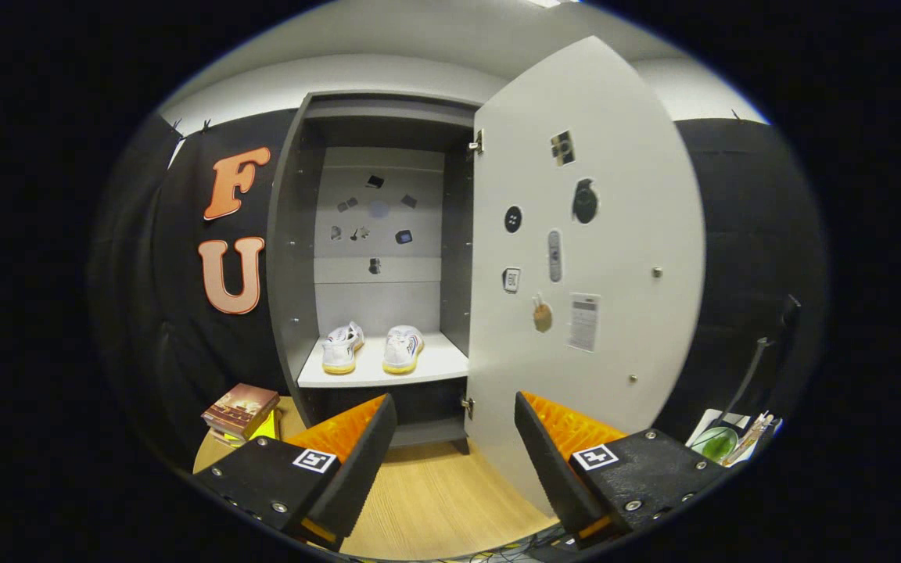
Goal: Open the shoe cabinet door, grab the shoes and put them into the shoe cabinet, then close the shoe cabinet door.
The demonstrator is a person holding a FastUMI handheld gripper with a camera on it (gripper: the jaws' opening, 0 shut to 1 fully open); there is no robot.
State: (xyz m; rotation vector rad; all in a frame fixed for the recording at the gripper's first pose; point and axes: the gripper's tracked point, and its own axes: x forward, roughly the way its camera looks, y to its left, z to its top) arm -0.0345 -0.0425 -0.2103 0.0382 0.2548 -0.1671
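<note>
Both white sneakers (371, 349) already sit on the shoe cabinet (294, 258) shelf, well beyond the fingers. The cabinet door (615, 234) stands wide open on the right. The hand-held gripper (455, 457) is spread apart and empty, so only closing seems left.

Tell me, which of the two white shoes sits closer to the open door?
The right shoe, next to the door. The left shoe sits by the cabinet's far wall. The open gripper holds nothing.

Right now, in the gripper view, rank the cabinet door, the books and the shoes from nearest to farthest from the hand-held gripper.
Hand-held gripper, fingers open and empty:
1. Cabinet door, swung open, its lower edge just ahead of the right finger.
2. Books, stacked on the floor left of the left finger.
3. Shoes, side by side on the cabinet shelf, well beyond the fingers.
</note>
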